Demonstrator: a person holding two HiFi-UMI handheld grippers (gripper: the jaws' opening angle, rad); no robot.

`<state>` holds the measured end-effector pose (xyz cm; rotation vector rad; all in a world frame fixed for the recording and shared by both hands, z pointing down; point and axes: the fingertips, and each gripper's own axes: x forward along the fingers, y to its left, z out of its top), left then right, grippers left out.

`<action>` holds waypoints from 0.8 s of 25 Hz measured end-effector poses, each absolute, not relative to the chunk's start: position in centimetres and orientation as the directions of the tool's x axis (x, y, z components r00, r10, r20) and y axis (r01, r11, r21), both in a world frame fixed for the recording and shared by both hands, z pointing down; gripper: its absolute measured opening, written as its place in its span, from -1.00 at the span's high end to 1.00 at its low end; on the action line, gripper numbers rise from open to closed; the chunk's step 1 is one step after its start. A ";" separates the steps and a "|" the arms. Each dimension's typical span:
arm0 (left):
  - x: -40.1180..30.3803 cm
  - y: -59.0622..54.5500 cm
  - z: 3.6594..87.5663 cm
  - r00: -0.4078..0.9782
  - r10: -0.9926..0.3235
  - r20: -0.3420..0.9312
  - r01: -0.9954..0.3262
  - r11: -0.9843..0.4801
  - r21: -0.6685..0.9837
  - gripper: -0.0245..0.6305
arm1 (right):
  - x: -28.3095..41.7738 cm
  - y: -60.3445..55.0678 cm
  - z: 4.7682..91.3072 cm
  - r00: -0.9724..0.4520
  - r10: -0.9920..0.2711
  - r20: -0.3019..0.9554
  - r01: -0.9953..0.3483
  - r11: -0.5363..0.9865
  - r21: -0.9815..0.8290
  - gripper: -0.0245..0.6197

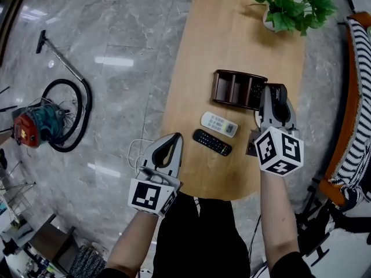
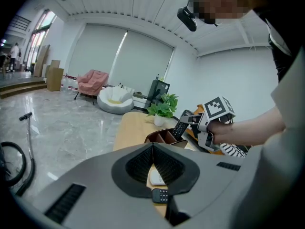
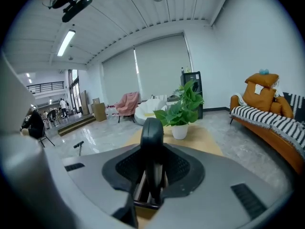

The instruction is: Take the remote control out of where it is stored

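A dark brown organizer box (image 1: 235,88) stands on the oval wooden table (image 1: 232,33). My right gripper (image 1: 276,94) hangs over the box's right end, shut on a black remote control (image 3: 152,137) that stands upright between the pads. In the left gripper view that remote (image 2: 180,128) is tilted, its lower end at the box's (image 2: 159,136) rim. A white remote (image 1: 219,124) and a second black remote (image 1: 211,142) lie on the table in front of the box. My left gripper (image 1: 172,139) rests shut and empty at the table's near left edge.
A potted plant (image 1: 293,4) stands at the table's far end. A striped sofa with an orange frame (image 1: 359,97) runs along the right. A vacuum cleaner with its hose (image 1: 35,126) lies on the marble floor to the left. A white cable (image 1: 136,152) hangs off the table edge.
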<state>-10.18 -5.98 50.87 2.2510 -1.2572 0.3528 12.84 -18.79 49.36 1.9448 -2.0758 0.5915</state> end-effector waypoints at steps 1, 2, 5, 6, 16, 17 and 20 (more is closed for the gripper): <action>-10.1 -5.8 50.8 0.537 -0.702 0.467 -0.843 -0.430 0.322 0.90 | 13.0 -18.6 48.7 -0.087 -0.903 0.420 -0.990 0.032 -0.137 0.57; -10.0 -5.6 50.8 0.542 -0.699 0.467 -0.840 -0.436 0.323 0.90 | 13.2 -18.4 47.9 -0.086 -0.911 0.403 -0.989 0.029 -0.145 0.57; -9.7 -5.1 50.5 0.556 -0.694 0.458 -0.831 -0.449 0.330 0.90 | 13.7 -17.6 45.4 -0.080 -0.932 0.353 -0.986 0.022 -0.166 0.57; -9.6 -4.9 50.4 0.560 -0.692 0.456 -0.828 -0.453 0.329 0.90 | 13.9 -17.1 44.6 -0.078 -0.937 0.339 -0.985 0.020 -0.172 0.57; -8.3 -3.9 50.9 0.600 -0.659 0.453 -0.800 -0.491 0.345 0.90 | 16.5 -7.8 42.7 -0.031 -0.949 0.314 -0.982 -0.030 -0.188 0.57; -8.0 -3.7 50.9 0.607 -0.652 0.453 -0.794 -0.502 0.343 0.90 | 16.7 -7.1 42.7 -0.029 -0.948 0.316 -0.980 -0.035 -0.194 0.57; -7.3 -3.3 50.9 0.630 -0.631 0.452 -0.776 -0.525 0.350 0.90 | 17.2 -5.0 43.4 -0.031 -0.940 0.340 -0.972 -0.051 -0.229 0.57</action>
